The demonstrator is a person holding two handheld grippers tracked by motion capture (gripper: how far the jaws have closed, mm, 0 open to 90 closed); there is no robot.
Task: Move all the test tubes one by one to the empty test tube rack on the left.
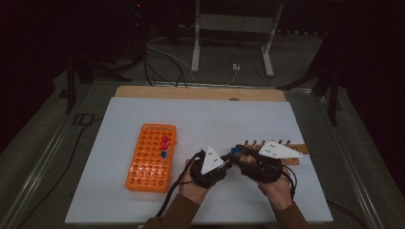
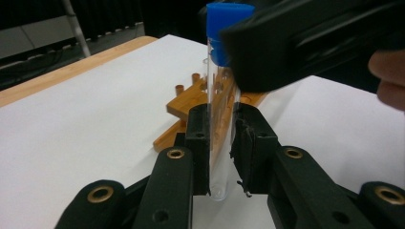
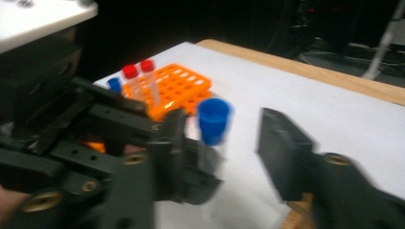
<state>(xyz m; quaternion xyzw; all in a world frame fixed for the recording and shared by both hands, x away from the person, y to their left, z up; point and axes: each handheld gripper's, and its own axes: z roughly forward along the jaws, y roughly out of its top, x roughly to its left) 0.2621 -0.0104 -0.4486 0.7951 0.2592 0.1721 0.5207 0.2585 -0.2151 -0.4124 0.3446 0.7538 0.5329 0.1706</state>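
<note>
Left gripper (image 2: 222, 143) clamped on clear blue-capped plastic tube (image 2: 220, 95), held upright; right gripper (image 3: 217, 143) jaws apart w/ cap between, level

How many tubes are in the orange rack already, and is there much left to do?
Three capped tubes, two red and one blue, already stand in the orange rack. In hand now: the left tool is shut on a clear tube with a blue cap, while the right tool stands open around its cap. This tube has yet to reach the rack. I cannot tell whether more tubes wait on the wooden stand.
</note>
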